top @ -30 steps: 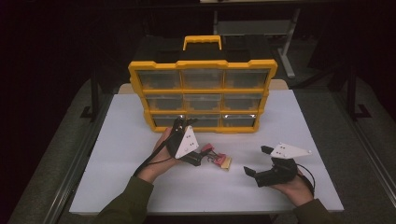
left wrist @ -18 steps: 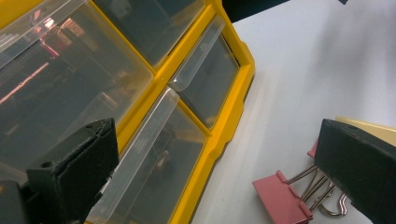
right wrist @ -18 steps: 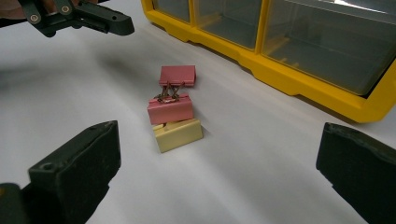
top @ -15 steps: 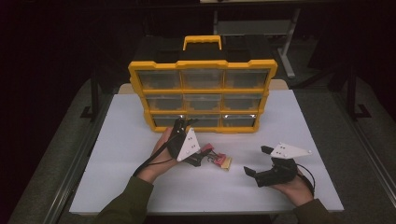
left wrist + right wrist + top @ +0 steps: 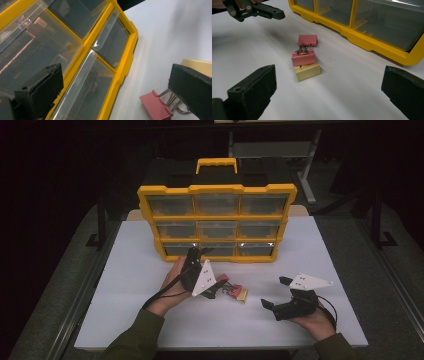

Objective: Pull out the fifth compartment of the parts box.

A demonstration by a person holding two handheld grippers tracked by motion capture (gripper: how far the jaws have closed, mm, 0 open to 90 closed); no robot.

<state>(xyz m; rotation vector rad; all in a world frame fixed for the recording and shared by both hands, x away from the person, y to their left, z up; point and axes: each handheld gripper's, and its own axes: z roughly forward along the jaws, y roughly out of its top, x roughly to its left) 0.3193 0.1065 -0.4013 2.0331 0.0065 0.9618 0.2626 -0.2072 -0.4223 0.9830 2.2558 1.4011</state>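
The left gripper [image 5: 209, 287], jaws spread, reaches for the pink metal binder clips [image 5: 156, 105] beside its right jaw; it should centre, then close. The right gripper [image 5: 279, 292] waits, jaws spread.

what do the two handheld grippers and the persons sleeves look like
Both the left gripper and the right gripper have black bodies with blocky, matte black fingers. Each carries a pale grey three-cornered plate on top, dotted with small dark marks. A black cable trails from each. The person wears olive-green sleeves.
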